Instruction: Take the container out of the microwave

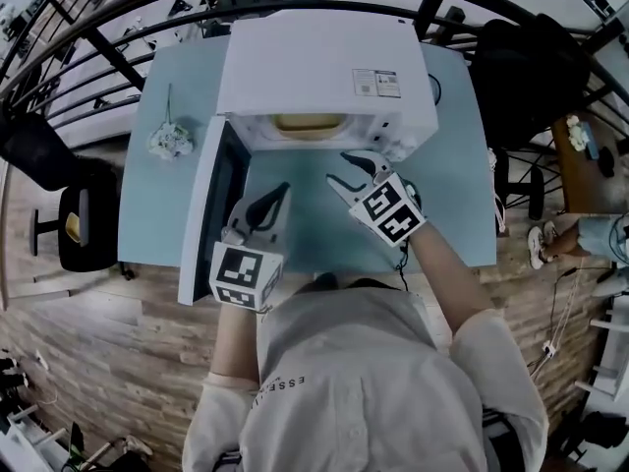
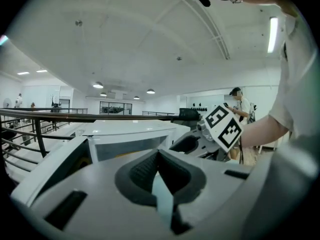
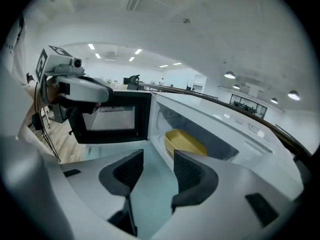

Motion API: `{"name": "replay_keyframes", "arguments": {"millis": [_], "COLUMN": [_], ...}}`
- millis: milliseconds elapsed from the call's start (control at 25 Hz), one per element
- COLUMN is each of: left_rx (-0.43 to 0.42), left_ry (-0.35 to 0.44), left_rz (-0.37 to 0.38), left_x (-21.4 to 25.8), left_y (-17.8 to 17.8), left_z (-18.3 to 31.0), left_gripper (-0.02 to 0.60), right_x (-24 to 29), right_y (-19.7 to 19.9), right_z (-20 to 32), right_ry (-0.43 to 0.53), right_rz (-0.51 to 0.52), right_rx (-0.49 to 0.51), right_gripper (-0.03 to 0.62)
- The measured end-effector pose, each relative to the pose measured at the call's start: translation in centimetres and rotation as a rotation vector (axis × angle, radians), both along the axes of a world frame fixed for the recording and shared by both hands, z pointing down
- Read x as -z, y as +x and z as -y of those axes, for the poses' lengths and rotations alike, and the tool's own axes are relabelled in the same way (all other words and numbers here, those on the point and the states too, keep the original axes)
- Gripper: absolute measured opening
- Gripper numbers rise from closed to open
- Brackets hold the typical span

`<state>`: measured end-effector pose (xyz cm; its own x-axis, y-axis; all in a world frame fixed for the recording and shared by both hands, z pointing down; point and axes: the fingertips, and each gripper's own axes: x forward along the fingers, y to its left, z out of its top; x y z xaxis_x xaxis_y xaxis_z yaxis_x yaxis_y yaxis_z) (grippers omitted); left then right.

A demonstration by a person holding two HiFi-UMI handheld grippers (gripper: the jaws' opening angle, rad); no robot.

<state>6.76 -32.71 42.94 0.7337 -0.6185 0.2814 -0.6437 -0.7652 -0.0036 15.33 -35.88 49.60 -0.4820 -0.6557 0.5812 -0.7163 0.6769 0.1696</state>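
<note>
Microwave (image 1: 314, 57) sits on the light blue table (image 1: 457, 200), door (image 1: 208, 214) swung fully open to the person's left. Yellow container (image 3: 185, 143) is inside the cavity on its floor, not yet touched by either gripper.

Right gripper (image 3: 157, 158): claw moderately wide, nothing between the pads, only bare table showing in the gap. It hovers just in front of the cavity opening, aimed in at the container.

Left gripper (image 2: 159, 156): claw narrow, pads meeting at the tips, holding nothing. It hangs over the table near the inner face of the open door, well short of the cavity.

Small bunch of flowers (image 1: 167, 141) lies on the table to the left of the door, out of the way.

Judged step: approach; grasp not begun.

Risks from here:
- Container looks shallow with a thin rim. A one-sided pinch on the near wall could tip it on lifting, or let it slide out of the pads
- Opening is low. A high entry angle would knock the upper jaw on the cavity's top edge
- The present gap may be wrong for the rim. Closing too early would push the container deeper
- Left gripper is close to the door. A bump could swing it towards the right arm
- Contents not visible, so spillage can't be ruled out
</note>
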Motion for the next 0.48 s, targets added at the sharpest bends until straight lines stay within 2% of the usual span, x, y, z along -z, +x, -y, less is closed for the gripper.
{"name": "replay_keyframes", "arguments": {"millis": [480], "left_rx": [0.014], "left_ry": [0.020], "left_rz": [-0.025], "left_x": [-0.6], "left_y": [-1.4], "left_z": [3.0], "left_gripper": [-0.006], "right_x": [-5.8], "right_y": [-2.2], "right_z": [9.3], "right_ry": [-0.011], "right_rz": [-0.313], "right_rx": [0.110], "right_gripper": [0.184]}}
